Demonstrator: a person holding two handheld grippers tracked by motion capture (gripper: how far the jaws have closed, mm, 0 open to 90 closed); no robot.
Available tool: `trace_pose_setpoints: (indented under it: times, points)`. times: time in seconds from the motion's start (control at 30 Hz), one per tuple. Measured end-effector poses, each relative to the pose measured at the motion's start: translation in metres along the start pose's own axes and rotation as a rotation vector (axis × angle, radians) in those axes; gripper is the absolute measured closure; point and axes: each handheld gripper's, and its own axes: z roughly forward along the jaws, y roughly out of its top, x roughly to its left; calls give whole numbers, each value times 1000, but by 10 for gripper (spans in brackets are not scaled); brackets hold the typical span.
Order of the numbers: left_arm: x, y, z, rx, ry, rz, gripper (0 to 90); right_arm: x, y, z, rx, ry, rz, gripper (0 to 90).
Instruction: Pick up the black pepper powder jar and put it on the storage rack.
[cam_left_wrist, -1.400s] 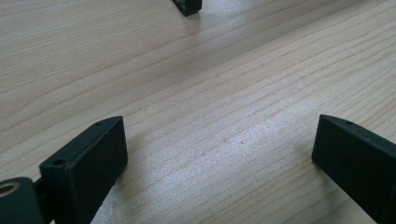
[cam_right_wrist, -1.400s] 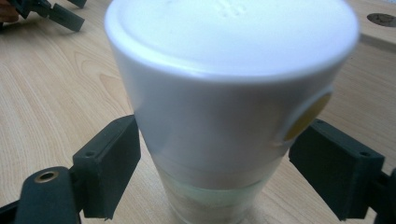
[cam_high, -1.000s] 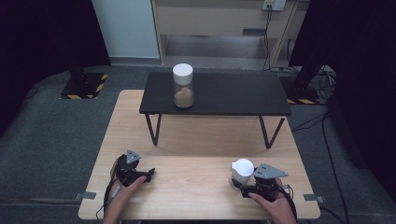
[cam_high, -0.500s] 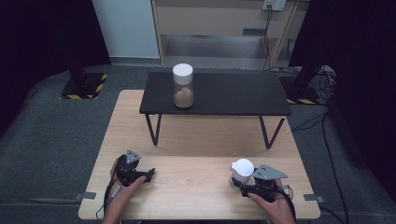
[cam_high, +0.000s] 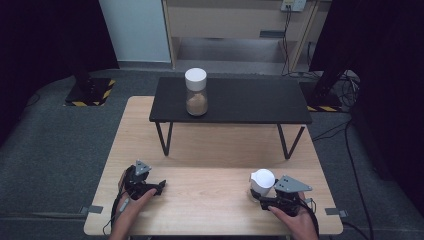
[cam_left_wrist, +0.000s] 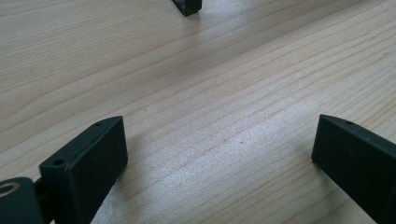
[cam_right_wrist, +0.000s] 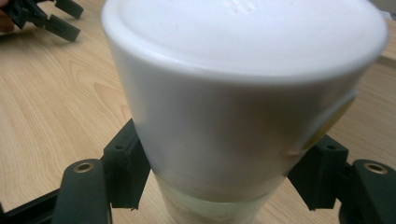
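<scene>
A jar with a white lid (cam_high: 262, 179) stands near the front right of the wooden table (cam_high: 210, 160). My right gripper (cam_high: 259, 194) is shut on it, and in the right gripper view both black pads press the jar (cam_right_wrist: 233, 93) just below its lid, around my right gripper (cam_right_wrist: 224, 175). My left gripper (cam_high: 159, 186) rests at the front left with its jaws wide apart. Bare wood lies between them in the left gripper view (cam_left_wrist: 219, 149). A second white-lidded jar (cam_high: 196, 92) with brown contents stands on the low black table (cam_high: 250, 102).
The low black table spans the far half of the wooden table on thin legs (cam_high: 165, 140), with open room beneath it. My left gripper (cam_right_wrist: 51, 16) lies far off in the right gripper view. Cables (cam_high: 350, 150) trail over the grey floor at the right.
</scene>
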Motion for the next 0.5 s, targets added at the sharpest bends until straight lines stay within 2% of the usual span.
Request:
trace_pose_setpoints:
  times: [0.27,0.5]
  points:
    - [0,0,0,0,0,0,19,-6,2,-5,-9,-6,-1,317]
    - [0,0,0,0,1,1,20,-19,7,-8,-14,9,-1,317]
